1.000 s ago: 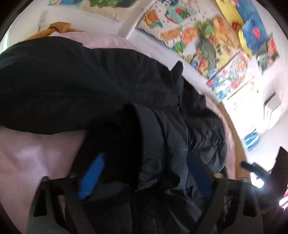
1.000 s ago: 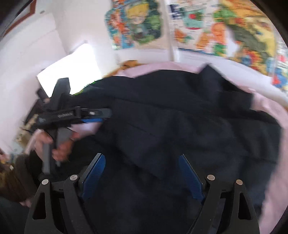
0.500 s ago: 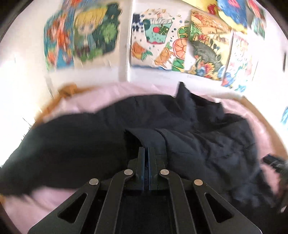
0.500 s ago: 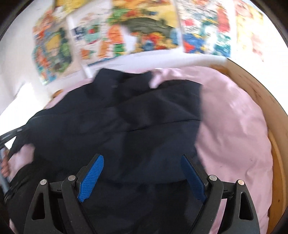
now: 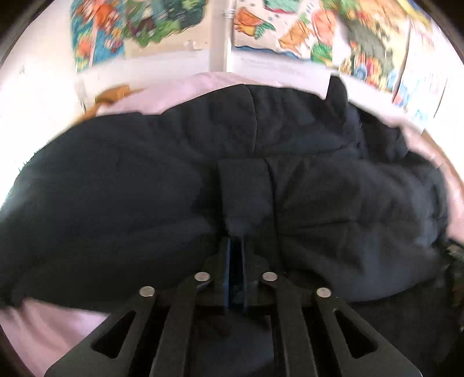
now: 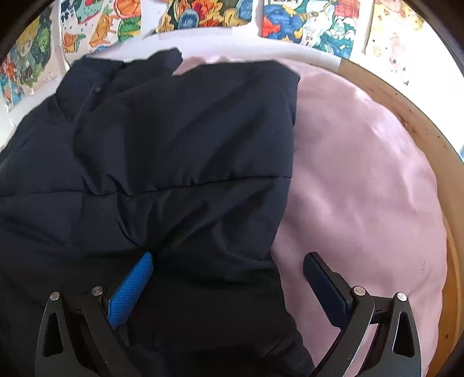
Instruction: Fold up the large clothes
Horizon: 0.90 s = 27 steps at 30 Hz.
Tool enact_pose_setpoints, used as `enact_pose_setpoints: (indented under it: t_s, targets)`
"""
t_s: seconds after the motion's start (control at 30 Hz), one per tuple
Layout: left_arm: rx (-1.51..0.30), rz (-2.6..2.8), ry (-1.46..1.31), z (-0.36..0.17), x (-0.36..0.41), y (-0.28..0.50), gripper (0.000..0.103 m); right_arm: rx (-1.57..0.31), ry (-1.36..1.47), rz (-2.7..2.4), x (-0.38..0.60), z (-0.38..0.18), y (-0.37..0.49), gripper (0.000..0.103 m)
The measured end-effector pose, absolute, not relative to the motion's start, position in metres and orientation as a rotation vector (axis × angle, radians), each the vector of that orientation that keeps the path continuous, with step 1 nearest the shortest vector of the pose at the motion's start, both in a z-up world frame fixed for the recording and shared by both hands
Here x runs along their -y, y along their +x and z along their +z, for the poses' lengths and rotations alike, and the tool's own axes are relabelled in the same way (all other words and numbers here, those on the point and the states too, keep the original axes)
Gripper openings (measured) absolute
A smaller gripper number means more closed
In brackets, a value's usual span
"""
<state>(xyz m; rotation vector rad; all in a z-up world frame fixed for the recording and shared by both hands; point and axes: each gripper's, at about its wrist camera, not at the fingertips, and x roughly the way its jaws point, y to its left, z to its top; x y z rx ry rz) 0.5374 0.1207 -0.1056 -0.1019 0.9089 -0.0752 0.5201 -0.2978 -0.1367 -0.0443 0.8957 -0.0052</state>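
Note:
A big dark navy padded jacket [image 5: 130, 179] lies spread on a pink bed sheet [image 5: 52, 327]. My left gripper [image 5: 235, 243] is nearly shut, its tips pinching a bunched flap of the jacket near the middle, and its jaws are opening slightly. In the right wrist view the jacket [image 6: 174, 130] covers the left half of the bed. My right gripper [image 6: 229, 261] points down over the jacket's near right edge. Its jaws are opening wide, with a fold of jacket between them and no pad pressing on it. The right finger [image 6: 324, 284] hangs over bare sheet.
The pink sheet [image 6: 362, 174] is bare to the right of the jacket. A curved wooden bed frame [image 6: 420, 130] borders it on the right. Colourful posters [image 6: 203, 14] cover the white wall behind the bed.
My left gripper went from open around the jacket to shut on a flap of it, then moved closer. My right gripper swung to the jacket's right edge, came down and spread wider.

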Motion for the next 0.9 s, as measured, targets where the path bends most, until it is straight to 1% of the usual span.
enact_pose_setpoints:
  t_s: [0.07,0.1,0.13,0.2,0.3,0.4,0.53,0.6,0.63,0.8,0.9]
  targets:
    - [-0.912,-0.135,-0.212,-0.096,-0.137,0.525,0.034,-0.857,-0.019,0.019,0.303,-0.127,0.511,0.103]
    - [-0.894,-0.143,-0.274,-0.091,-0.149,0.513,0.060,-0.834,-0.003,0.042,0.306,-0.121,0.505,0.103]
    - [-0.861,-0.134,-0.314,-0.084,-0.160,0.501,0.074,-0.809,0.013,0.074,0.309,-0.112,0.498,0.103]
    - [-0.812,-0.127,-0.366,-0.071,-0.179,0.484,0.076,-0.767,0.024,0.144,0.313,-0.095,0.483,0.103]
    - [-0.800,-0.081,-0.482,-0.057,-0.219,0.459,0.077,-0.722,0.019,0.242,0.314,-0.069,0.461,0.103]
    - [-0.760,0.012,-0.646,-0.052,-0.273,0.443,0.080,-0.695,0.030,0.350,0.312,-0.046,0.438,0.103]
    - [-0.674,0.209,-0.877,-0.067,-0.352,0.413,0.081,-0.660,0.048,0.482,0.293,-0.018,0.412,0.103]
    - [-0.622,0.224,-1.007,-0.075,-0.385,0.407,0.081,-0.648,0.041,0.513,0.273,-0.011,0.410,0.103]
    - [-0.594,0.252,-1.050,-0.070,-0.401,0.401,0.081,-0.644,0.047,0.535,0.268,-0.009,0.406,0.103]
    - [-0.480,0.462,-1.150,-0.071,-0.457,0.390,0.081,-0.670,0.038,0.608,0.243,-0.007,0.397,0.103]
    - [-0.458,0.524,-1.197,-0.084,-0.471,0.391,0.079,-0.681,0.004,0.632,0.233,-0.011,0.395,0.103]
